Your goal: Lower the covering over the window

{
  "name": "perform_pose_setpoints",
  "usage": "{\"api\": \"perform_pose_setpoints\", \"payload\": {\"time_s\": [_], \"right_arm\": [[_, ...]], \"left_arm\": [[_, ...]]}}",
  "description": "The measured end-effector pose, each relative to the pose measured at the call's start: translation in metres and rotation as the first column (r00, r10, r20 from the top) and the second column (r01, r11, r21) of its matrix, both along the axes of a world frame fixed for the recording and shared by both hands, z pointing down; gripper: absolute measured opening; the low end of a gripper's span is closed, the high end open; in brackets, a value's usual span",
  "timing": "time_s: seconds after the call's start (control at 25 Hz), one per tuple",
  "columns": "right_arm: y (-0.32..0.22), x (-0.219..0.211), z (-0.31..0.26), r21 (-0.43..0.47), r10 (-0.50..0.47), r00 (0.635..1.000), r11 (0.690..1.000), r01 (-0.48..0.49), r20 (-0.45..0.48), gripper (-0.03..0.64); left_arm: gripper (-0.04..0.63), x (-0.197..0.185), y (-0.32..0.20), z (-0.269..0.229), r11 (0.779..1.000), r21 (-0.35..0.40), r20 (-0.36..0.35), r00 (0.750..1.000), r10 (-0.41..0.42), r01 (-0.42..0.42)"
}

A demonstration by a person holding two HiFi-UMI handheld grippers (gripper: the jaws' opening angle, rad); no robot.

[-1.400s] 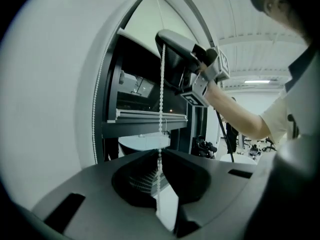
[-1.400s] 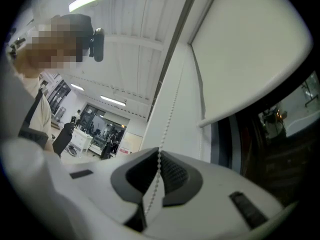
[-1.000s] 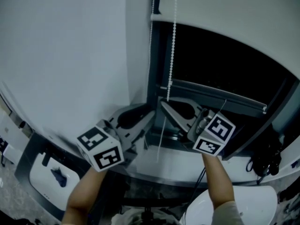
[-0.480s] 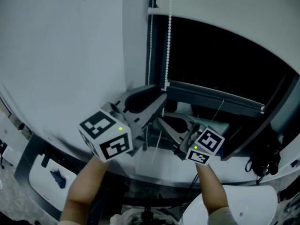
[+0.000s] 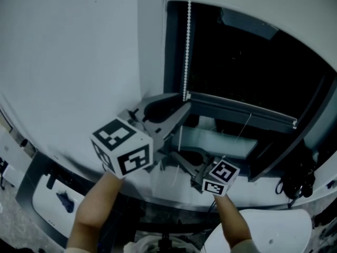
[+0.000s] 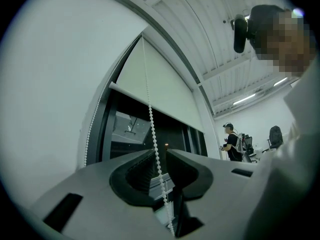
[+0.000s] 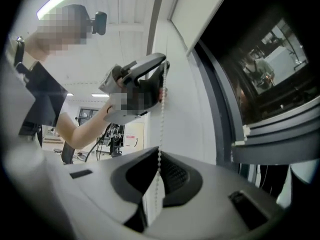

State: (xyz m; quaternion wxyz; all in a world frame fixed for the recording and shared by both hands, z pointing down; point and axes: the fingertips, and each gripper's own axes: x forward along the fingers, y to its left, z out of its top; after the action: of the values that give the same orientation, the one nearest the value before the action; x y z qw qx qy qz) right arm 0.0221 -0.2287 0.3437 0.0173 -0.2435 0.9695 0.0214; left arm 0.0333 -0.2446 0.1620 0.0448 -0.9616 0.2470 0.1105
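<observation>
The white roller blind [image 5: 253, 4] hangs with its lower edge high over the dark window [image 5: 247, 67]. Its bead chain [image 5: 187, 46] runs down beside the window frame. My left gripper [image 5: 184, 105] is up at the chain by the frame's lower corner. Its jaws stand a little apart, and the chain [image 6: 154, 134] passes loosely between them [image 6: 159, 154]. My right gripper [image 5: 176, 154] is lower, near the sill, and shut on the bead chain [image 7: 161, 114], which enters between its tips [image 7: 159, 155]. The left gripper [image 7: 161, 76] shows above in the right gripper view.
A grey sill rail [image 5: 242, 109] crosses under the window. Black cables [image 5: 297, 178] hang at the right. White furniture [image 5: 52, 199] stands below on the left. The white wall [image 5: 68, 62] fills the left side. A person [image 6: 231, 141] stands far off in the room.
My right gripper has gone down and toward me with the chain. My left gripper rose to the chain by the frame. The blind's lower edge now sits higher in the picture.
</observation>
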Motion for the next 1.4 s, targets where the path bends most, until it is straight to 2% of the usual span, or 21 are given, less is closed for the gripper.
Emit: {"api": "perform_pose_setpoints", "payload": {"time_s": [0.24, 0.36, 0.48, 0.56, 0.64, 0.76, 0.84, 0.92, 1.24, 1.4], "right_arm": [[-0.003, -0.002, 0.000, 0.008, -0.001, 1.000, 1.000, 0.001, -0.013, 0.014], [-0.004, 0.001, 0.001, 0.007, 0.011, 1.000, 1.000, -0.011, -0.013, 0.014], [-0.001, -0.003, 0.000, 0.015, -0.002, 0.996, 1.000, 0.003, -0.084, 0.018], [0.004, -0.006, -0.003, 0.026, -0.032, 0.992, 0.999, 0.035, -0.124, 0.021], [0.009, -0.004, -0.014, 0.005, -0.079, 0.993, 0.997, 0.079, -0.093, 0.051], [0.015, 0.011, -0.052, -0.011, -0.126, 0.991, 0.992, 0.127, 0.054, 0.103], [0.015, 0.025, -0.082, 0.023, -0.116, 0.984, 0.993, 0.114, 0.134, 0.103], [0.011, 0.036, -0.109, 0.061, -0.089, 0.981, 0.995, 0.079, 0.174, 0.103], [-0.002, 0.028, -0.168, 0.157, -0.036, 0.988, 0.987, 0.012, 0.149, 0.103], [-0.006, 0.014, -0.185, 0.182, -0.036, 0.992, 0.983, 0.013, 0.124, 0.121]], "left_arm": [[0.075, 0.004, -0.009, 0.005, 1.000, -0.017, 0.025, 1.000, -0.007, 0.008], [0.035, 0.003, -0.010, 0.006, 1.000, -0.016, 0.032, 0.999, -0.022, 0.023], [0.031, -0.001, -0.013, 0.010, 0.996, 0.028, 0.029, 0.996, -0.089, 0.088], [0.028, -0.003, -0.013, 0.011, 0.995, 0.031, 0.024, 0.995, -0.099, 0.099], [0.028, -0.002, -0.013, 0.014, 0.995, 0.025, 0.038, 0.995, -0.096, 0.095], [0.028, 0.001, -0.014, 0.034, 0.995, -0.002, 0.072, 0.993, -0.097, 0.097], [0.028, 0.002, -0.015, 0.053, 0.994, -0.024, 0.095, 0.990, -0.100, 0.103], [0.028, 0.002, -0.015, 0.073, 0.993, -0.048, 0.117, 0.988, -0.099, 0.105], [0.028, 0.010, -0.012, 0.149, 0.982, -0.165, 0.192, 0.979, -0.063, 0.095], [0.028, 0.016, -0.008, 0.159, 0.980, -0.176, 0.183, 0.982, -0.055, 0.088]]}}
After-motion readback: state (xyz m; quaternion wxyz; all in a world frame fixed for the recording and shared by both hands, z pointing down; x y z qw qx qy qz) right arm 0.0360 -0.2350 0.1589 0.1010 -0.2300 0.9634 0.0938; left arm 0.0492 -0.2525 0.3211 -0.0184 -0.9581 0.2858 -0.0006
